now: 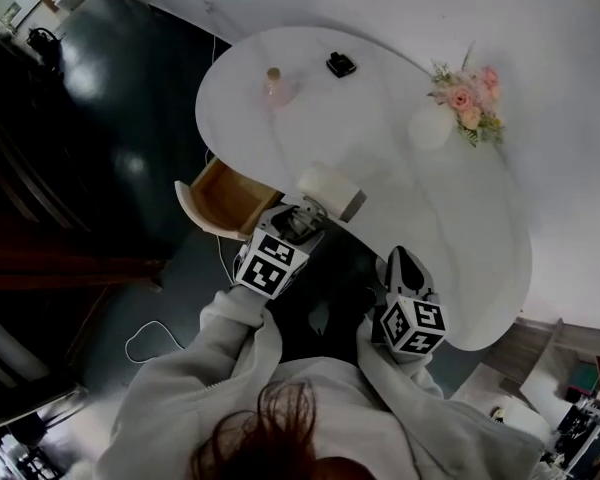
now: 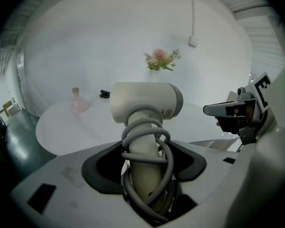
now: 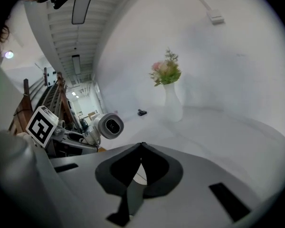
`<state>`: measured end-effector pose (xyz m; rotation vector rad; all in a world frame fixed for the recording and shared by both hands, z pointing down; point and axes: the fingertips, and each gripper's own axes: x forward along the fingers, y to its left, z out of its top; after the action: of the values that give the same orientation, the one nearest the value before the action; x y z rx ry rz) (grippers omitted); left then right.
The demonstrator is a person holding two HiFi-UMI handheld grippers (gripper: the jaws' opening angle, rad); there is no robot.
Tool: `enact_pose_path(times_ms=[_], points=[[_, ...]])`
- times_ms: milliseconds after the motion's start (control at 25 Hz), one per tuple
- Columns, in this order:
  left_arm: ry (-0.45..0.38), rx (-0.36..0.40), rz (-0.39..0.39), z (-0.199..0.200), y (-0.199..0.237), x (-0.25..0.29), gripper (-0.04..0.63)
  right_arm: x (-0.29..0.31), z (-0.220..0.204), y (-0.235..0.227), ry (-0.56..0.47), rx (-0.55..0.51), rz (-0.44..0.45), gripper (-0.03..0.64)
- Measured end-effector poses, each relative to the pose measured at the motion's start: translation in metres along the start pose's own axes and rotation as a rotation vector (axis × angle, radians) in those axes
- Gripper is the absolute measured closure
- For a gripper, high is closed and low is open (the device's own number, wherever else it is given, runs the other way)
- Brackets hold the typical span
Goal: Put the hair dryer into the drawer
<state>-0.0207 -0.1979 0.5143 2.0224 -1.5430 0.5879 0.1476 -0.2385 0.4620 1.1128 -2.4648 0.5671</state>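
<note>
A white hair dryer (image 2: 145, 102) with its grey cord wound round the handle stands upright between the jaws of my left gripper (image 2: 146, 175), which is shut on that handle. In the head view the hair dryer (image 1: 330, 187) is at the table's front edge, just right of the open wooden drawer (image 1: 220, 196), with my left gripper (image 1: 302, 213) below it. My right gripper (image 1: 405, 266) is to the right, near the table's front edge, its jaws (image 3: 141, 148) meeting at the tips with nothing between them. The right gripper view shows the dryer's nozzle (image 3: 109, 126) to its left.
On the white table (image 1: 400, 188) stand a pink bottle (image 1: 273, 85), a small black object (image 1: 341, 64) and a white vase of pink flowers (image 1: 467, 98). A white cable (image 1: 150, 338) lies on the dark floor at the left. A white wall is behind the table.
</note>
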Motion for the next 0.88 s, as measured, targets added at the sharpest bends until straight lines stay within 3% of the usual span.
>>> enact_pose_path(times_ms=[480,880], points=[[-0.031,-0.120,0.112,-0.062,0.080,-0.071,0.328,0.041,-0.008,0.105,0.038,-0.102,0.116,0.568],[-0.002,-0.208,0.227,-0.128,0.138,-0.137,0.328,0.076,-0.018,0.190,0.063,-0.169,0.210,0.568]])
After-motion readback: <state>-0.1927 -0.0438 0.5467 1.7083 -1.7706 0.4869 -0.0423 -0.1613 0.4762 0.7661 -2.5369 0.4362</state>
